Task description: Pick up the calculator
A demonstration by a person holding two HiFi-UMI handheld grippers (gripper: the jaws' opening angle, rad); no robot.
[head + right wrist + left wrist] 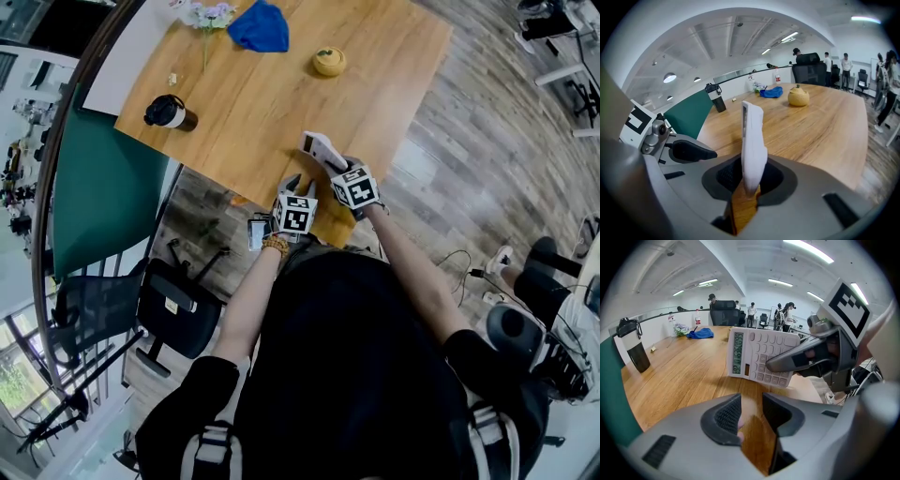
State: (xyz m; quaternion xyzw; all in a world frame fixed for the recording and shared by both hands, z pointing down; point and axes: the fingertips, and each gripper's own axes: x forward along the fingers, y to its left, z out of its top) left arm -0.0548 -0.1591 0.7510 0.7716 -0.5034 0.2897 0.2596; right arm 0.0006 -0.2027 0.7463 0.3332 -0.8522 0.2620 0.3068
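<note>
the right hand-held gripper (330, 163) is clamped on the calculator (317, 148), just below the centre of the head view, over the near edge of the wooden desk (281, 103). in the right gripper view the calculator (752, 140) stands edge-on between the two pads, which press on its lower end. in the left gripper view its keys and display face the camera at the centre of the frame, and it is tipped up from the desk top; whether its lower edge touches the wood i cannot tell.

the left hand-held gripper (292, 184) sits just left of the right one, its jaws apart with only bare desk showing between them.

farther up the desk in the head view are a dark bottle (169, 112) lying at the left, a blue cloth (261, 28) at the top, and a round yellow thing (329, 62) to the cloth's right, all well apart from the calculator.
</note>
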